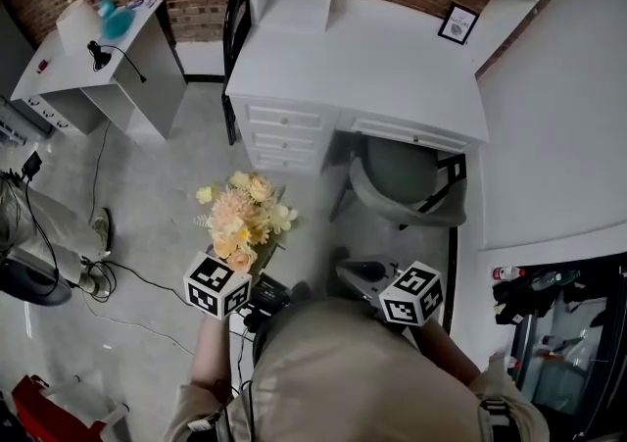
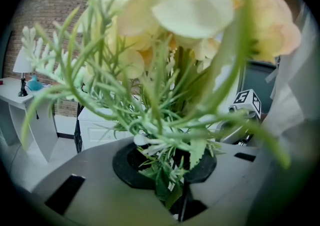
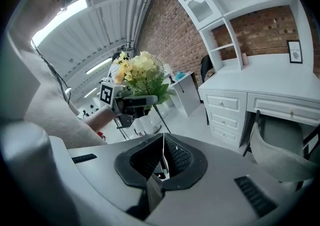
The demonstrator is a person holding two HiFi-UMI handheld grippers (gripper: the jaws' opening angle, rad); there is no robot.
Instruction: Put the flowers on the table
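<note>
My left tongs (image 2: 167, 167) pinched the flower bouquet (image 1: 243, 220) by its stems, upright over the floor (image 1: 157, 224), well short of the white table (image 1: 362, 68), presumably for carrying. My right tongs (image 3: 162, 162) were pressed together, empty.

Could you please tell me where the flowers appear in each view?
Head view: flowers just left of centre.
Left gripper view: flowers fill the frame, stems in the jaws.
Right gripper view: flowers upper left of centre.
Shared landmark: the white desk.
</note>
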